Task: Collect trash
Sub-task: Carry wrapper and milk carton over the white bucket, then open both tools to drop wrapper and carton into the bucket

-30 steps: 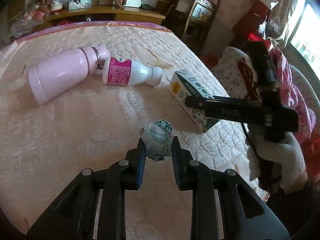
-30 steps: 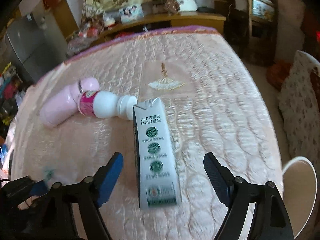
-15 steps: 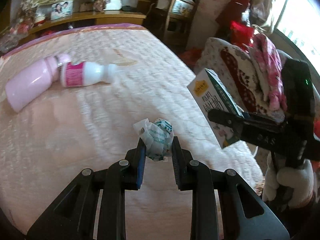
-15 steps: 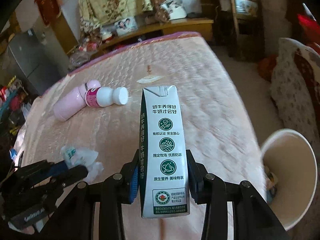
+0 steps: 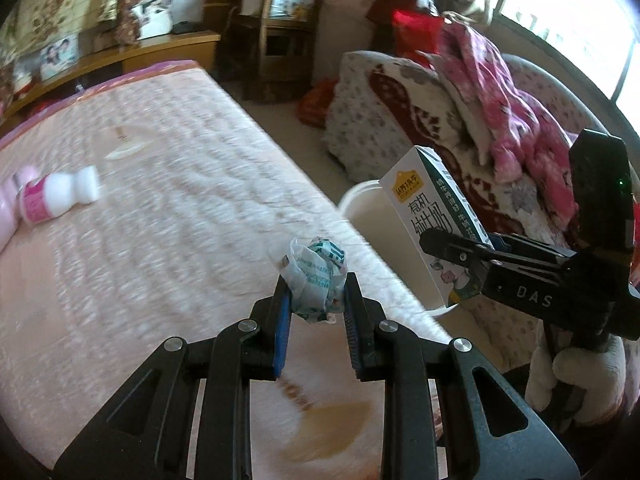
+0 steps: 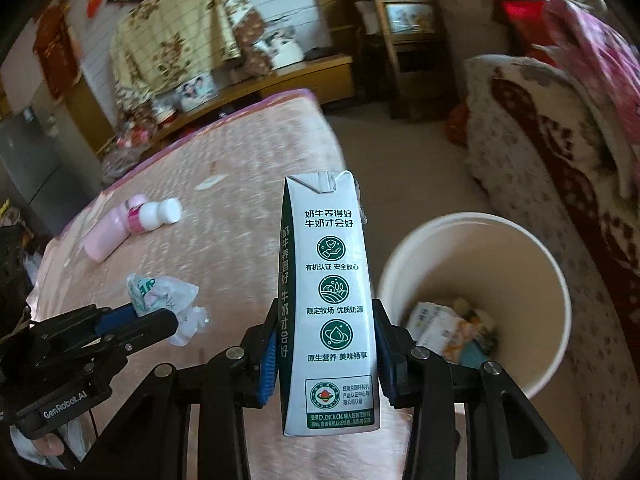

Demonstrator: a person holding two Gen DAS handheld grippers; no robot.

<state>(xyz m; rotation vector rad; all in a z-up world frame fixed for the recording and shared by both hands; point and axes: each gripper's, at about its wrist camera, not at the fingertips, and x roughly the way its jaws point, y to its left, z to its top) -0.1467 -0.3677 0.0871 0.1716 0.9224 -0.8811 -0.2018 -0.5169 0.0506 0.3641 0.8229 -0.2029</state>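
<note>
My left gripper (image 5: 316, 300) is shut on a crumpled white-and-green wrapper (image 5: 318, 276), held above the pink bed near its right edge. The right gripper (image 6: 325, 354) is shut on an upright white-and-green milk carton (image 6: 330, 300), lifted off the bed. That carton (image 5: 436, 216) also shows at the right of the left wrist view, in front of a white bin (image 5: 374, 216). The bin (image 6: 516, 240) stands on the floor beside the bed and holds some wrappers. The left gripper with its wrapper (image 6: 160, 292) appears at the lower left of the right wrist view.
A white bottle with a pink label (image 6: 154, 216) and a pink flask (image 6: 102, 236) lie on the bed (image 5: 160, 208) farther back. A patterned sofa with pink bedding (image 5: 460, 120) sits beyond the bin. A wooden shelf (image 6: 400, 32) stands against the far wall.
The right gripper closed on the milk carton and lifted it off the bed. Both grippers have carried their loads to the right, toward the bed's edge, and the white bin has come into view.
</note>
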